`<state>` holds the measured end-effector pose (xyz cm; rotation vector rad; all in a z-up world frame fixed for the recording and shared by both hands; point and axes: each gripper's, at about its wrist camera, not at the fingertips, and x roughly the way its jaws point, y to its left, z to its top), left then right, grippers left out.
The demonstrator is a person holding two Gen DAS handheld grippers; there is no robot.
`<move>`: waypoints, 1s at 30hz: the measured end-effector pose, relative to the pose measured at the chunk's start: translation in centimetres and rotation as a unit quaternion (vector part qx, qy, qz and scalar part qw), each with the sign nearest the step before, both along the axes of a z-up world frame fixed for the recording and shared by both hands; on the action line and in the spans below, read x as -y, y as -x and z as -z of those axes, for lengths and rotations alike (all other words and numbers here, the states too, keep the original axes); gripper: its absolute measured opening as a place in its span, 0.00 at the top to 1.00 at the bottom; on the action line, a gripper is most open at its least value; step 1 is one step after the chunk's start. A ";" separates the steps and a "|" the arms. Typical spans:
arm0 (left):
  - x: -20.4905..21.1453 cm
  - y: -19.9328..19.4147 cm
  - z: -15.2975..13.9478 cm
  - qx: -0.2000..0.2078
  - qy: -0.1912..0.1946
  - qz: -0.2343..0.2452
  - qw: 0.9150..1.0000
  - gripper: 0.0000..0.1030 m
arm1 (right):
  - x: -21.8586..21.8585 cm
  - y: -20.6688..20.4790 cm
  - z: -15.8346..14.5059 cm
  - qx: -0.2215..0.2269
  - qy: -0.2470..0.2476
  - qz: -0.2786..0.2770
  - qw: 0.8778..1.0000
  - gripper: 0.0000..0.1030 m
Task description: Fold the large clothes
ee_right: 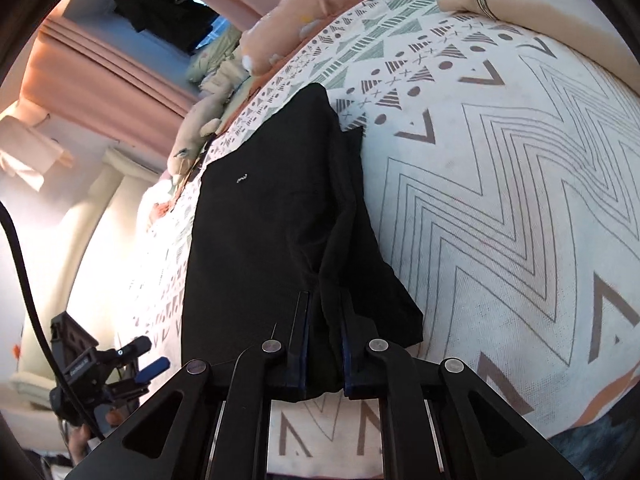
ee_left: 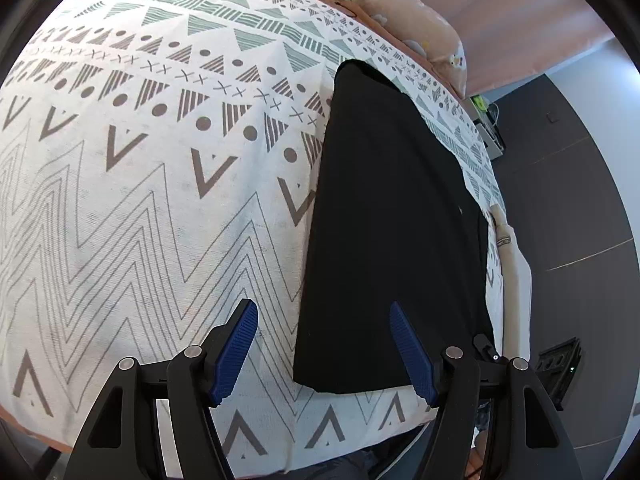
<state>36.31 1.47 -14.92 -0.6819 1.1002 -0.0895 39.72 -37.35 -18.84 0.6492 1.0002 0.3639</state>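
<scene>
Blue ribbed pads of the left hand-held gripper stand wide apart at the bottom of the left wrist view, released, with nothing pressed between them. The near left corner of the black garment lies between and just ahead of the two fingers, flat on the bed, and the pads do not touch it.

In the right wrist view the right hand-held gripper sits at bottom centre with its jaws nearly together, clenched on a bunched fold of the black garment at its near edge. From that pinch a ridge of cloth runs up the frame, and a looser flap hangs off to the right of it.

The garment itself is a long dark strip, already folded narrow, running from the bottom centre toward the upper middle of both views. It rests on a white bedspread printed with grey chevrons, triangles, dots and crosses. Peach pillows lie along the far edge of the bed, at the top of each view. Pink curtains fill the upper left of the right wrist view, and the left hand-held gripper shows small in its lower left corner.
</scene>
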 end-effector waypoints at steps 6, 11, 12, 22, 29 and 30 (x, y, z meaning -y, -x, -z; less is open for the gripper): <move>1.0 -0.9 1.3 -0.008 0.006 0.014 1.000 0.33 | 0.1 0.1 -2.3 0.023 -0.004 -0.008 1.000 0.89; 2.0 -1.6 2.2 -0.016 0.008 0.032 0.999 0.38 | 0.9 0.0 -1.7 0.014 -0.023 -0.006 1.000 0.89; 2.2 -1.6 2.3 -0.018 0.009 0.035 0.999 0.39 | 1.0 0.0 -1.1 0.007 -0.023 -0.005 1.000 0.89; 2.4 -2.3 3.3 -0.022 0.008 0.040 0.999 0.39 | 1.9 -0.1 -0.4 -0.011 0.025 -0.001 1.000 0.62; 2.0 -4.0 2.9 -0.013 -0.001 0.030 0.999 0.39 | 3.1 -3.6 -3.6 0.019 0.043 0.003 0.999 0.60; 1.9 -4.3 2.9 -0.012 -0.001 0.030 0.999 0.39 | 3.0 -4.3 -3.7 0.021 0.046 0.000 0.999 0.60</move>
